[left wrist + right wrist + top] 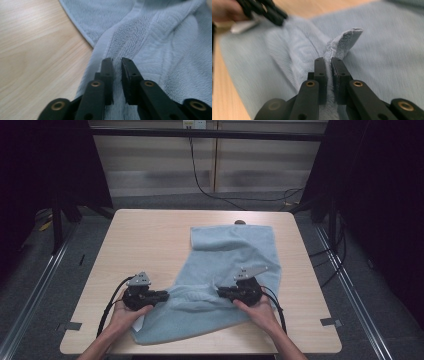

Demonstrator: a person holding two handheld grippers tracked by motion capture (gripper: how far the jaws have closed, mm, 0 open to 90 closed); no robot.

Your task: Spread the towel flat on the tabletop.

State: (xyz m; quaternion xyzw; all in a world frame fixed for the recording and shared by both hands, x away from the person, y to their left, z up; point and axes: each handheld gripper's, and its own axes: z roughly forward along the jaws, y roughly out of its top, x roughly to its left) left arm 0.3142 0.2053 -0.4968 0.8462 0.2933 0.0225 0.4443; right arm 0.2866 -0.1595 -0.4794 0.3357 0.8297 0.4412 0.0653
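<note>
While our right gripper (328,62) clamps a fold of the pale blue terry towel (225,270) near the desk's (150,240) front edge, our left gripper (117,61) stands slightly apart, gripping nothing; pulling one-sided could bunch the cloth

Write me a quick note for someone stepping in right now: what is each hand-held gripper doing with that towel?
Right hand-held gripper: shut on a raised fold of the light blue towel.
Left hand-held gripper: jaws slightly apart over the towel's edge, nothing pinched.
Towel: lies rumpled on the wooden table, far edge folded over.
Done: one grip.
Left: probably grip with the left, then fold or straighten.
</note>
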